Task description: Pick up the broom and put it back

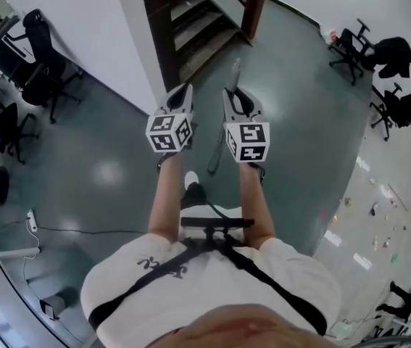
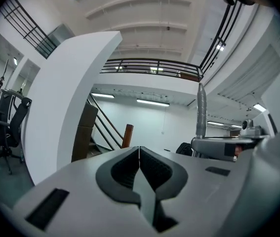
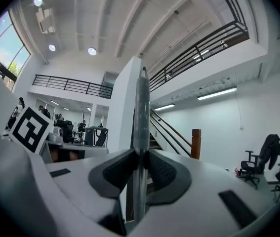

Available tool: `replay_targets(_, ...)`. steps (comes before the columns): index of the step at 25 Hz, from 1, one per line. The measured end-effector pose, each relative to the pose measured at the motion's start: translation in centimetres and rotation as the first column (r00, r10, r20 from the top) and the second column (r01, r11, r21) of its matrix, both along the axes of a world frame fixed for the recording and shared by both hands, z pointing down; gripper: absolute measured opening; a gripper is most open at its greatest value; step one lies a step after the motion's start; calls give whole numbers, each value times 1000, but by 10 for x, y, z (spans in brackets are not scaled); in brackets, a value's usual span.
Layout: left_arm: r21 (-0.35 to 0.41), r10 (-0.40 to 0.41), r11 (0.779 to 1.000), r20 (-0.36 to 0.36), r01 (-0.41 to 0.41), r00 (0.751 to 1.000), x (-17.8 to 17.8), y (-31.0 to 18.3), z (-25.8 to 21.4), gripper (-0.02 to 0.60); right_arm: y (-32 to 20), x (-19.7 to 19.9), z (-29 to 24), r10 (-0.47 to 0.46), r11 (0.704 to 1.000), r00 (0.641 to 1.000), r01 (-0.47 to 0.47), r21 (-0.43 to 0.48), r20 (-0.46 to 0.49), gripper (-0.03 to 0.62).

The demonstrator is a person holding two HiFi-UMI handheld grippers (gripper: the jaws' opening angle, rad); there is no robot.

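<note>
- Office chairs [image 1: 42, 75] are stood at the far left, well apart from both grippers, and have no part in the task.
- The left gripper [image 2: 139, 154] is held level, just beside the right one. Its jaws are closed together with nothing between them. It is judged to be kept alongside as a spare, since the load is borne by the other gripper.
- Stairs [image 1: 194, 24] and a white wall are seen far ahead, beyond the jaws. Whether the broom's place lies there cannot be told.
- The right gripper [image 3: 140, 156] is held level, and its jaws are clamped on the handle of the broom [image 3: 140, 107]. The handle is kept upright, with its top above the jaws and the rest hanging down toward the floor [image 1: 111, 172]; the head is hidden. The pick-up is judged done and the putting back not yet. The upright hold is judged to suit carrying.
- Litter [image 1: 379, 223] is scattered on the floor at the right, well apart.
</note>
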State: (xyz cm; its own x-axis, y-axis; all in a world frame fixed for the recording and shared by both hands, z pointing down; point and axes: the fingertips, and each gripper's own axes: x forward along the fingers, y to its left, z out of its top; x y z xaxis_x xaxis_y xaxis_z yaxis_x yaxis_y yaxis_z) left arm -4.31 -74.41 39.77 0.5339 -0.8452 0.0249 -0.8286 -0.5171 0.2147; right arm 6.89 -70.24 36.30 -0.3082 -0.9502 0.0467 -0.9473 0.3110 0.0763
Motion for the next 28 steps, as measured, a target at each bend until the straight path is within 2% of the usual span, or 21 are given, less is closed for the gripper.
replay_targets(4, 8, -25, 1000, -20, 25, 999, 3, -54, -5, 12, -46, 1, -16, -40, 999, 999, 40, 22, 20, 95)
replay_targets(8, 34, -73, 997, -12, 73, 997, -22, -108, -20, 12, -98, -24, -19, -93, 995, 996, 93, 21, 11, 94)
replay_targets(15, 38, -127, 991, 13, 127, 992, -62, -183, -13, 12, -182, -68, 6, -153, 988, 987, 152, -26, -54, 94)
replay_targets(21, -36, -195, 980, 23, 196, 980, -62, -230, 26, 12, -243, -71, 44, -251, 963, 966, 242, -123, -68, 91)
replay_targets(24, -63, -273, 960, 9, 273, 962, -66, -249, 43, 12, -273, -71, 70, -323, 933, 944, 306, -191, -62, 91)
replay_targets(28, -157, -336, 930, 12, 333, 942, -91, -270, 92, 12, -303, -90, 118, -359, 902, 932, 330, -278, -57, 91)
